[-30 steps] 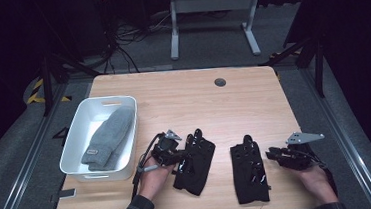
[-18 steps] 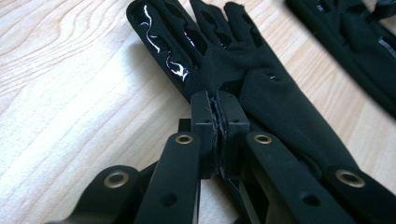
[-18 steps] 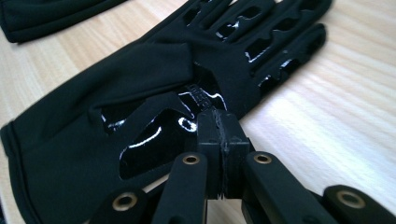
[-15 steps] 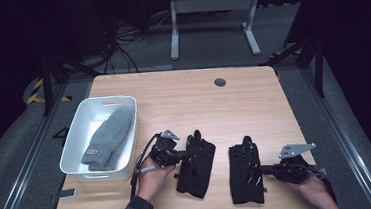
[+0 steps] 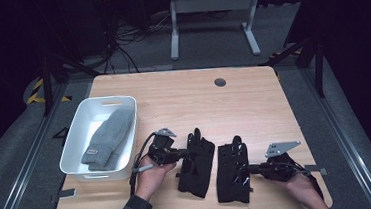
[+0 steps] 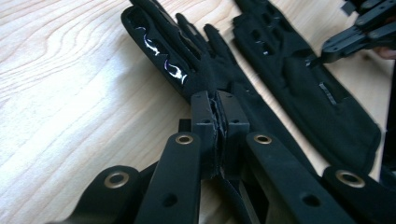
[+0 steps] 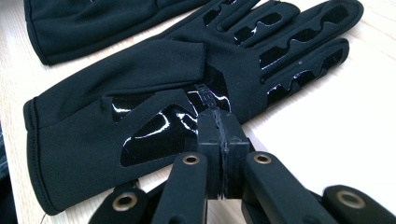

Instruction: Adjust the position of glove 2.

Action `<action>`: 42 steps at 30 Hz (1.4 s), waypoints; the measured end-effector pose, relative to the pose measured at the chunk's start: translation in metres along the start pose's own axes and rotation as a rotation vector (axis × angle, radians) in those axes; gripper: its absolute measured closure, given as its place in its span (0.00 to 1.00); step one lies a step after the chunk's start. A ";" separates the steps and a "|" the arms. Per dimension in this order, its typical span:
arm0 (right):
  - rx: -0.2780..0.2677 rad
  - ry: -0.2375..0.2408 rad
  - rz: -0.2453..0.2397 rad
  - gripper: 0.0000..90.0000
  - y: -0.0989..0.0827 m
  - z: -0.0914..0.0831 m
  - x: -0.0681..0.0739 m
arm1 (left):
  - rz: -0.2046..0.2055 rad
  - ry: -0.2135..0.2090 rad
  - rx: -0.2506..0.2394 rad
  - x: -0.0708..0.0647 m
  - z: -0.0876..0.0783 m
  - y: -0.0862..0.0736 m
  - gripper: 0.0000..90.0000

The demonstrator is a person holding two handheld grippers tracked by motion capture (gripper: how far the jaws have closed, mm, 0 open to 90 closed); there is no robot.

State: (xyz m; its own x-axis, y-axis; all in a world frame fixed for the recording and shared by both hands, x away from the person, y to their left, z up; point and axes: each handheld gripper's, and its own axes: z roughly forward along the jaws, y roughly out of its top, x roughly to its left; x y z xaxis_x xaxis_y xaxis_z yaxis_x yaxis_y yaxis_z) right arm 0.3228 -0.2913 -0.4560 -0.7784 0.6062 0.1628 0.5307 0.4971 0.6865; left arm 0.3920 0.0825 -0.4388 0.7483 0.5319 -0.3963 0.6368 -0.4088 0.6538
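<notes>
two black gloves lie side by side near my table (image 5: 182, 92) edge. my left gripper (image 5: 186, 153) is closed, seemingly pinching the left glove (image 5: 197, 164) at its edge. my right gripper (image 5: 251, 168) has just closed, tips against the right glove (image 5: 233, 173), nothing between them.

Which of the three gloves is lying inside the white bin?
The grey knit glove: it lies in the white bin at the table's left, while the two black gloves lie flat on the wooden tabletop.
</notes>
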 end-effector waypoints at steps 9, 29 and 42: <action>0.005 0.012 -0.015 1.00 0.007 0.008 0.003 | 0.014 -0.034 0.001 -0.007 -0.006 0.002 0.97; 0.013 0.052 -0.080 1.00 0.037 0.045 0.011 | 0.028 -0.058 -0.062 -0.006 -0.023 0.016 0.97; -0.008 0.070 -0.109 1.00 0.054 0.068 0.020 | 0.048 -0.082 -0.064 -0.014 -0.016 0.022 0.97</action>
State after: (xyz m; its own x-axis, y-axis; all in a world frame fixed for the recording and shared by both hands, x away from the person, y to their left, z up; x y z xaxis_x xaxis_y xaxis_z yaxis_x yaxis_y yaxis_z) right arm 0.3593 -0.2101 -0.4638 -0.8530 0.5041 0.1352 0.4388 0.5525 0.7087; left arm 0.3929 0.0774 -0.4086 0.7921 0.4491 -0.4134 0.5886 -0.3827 0.7121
